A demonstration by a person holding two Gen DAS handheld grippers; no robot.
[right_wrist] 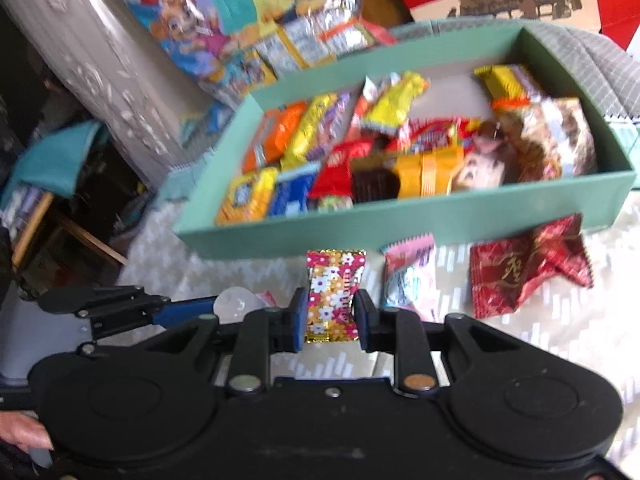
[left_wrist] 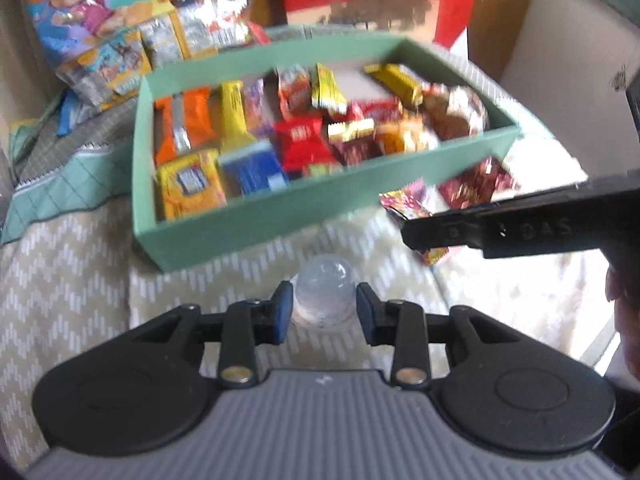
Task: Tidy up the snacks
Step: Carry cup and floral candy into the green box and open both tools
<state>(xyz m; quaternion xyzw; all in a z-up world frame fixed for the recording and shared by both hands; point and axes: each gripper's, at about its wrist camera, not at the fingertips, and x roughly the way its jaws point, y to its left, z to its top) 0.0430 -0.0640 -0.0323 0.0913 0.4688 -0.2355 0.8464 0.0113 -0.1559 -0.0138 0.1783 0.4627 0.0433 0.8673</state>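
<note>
A green box (left_wrist: 256,216) (right_wrist: 400,220) full of mixed snack packets sits on a zigzag cloth. My left gripper (left_wrist: 324,310) is shut on a clear round jelly cup (left_wrist: 326,292), held in front of the box's near wall. My right gripper (right_wrist: 331,314) is shut on a flower-print candy packet (right_wrist: 334,292), held upright just before the box. The right gripper shows in the left wrist view (left_wrist: 412,236) as a black finger at the right. The left gripper and its jelly cup (right_wrist: 236,300) show at the left of the right wrist view.
A pink packet (right_wrist: 408,280) and a dark red packet (right_wrist: 524,272) lie on the cloth by the box's near wall. Cartoon-print snack bags (left_wrist: 112,32) are piled behind the box at left. A grey embossed object (right_wrist: 100,64) stands at far left.
</note>
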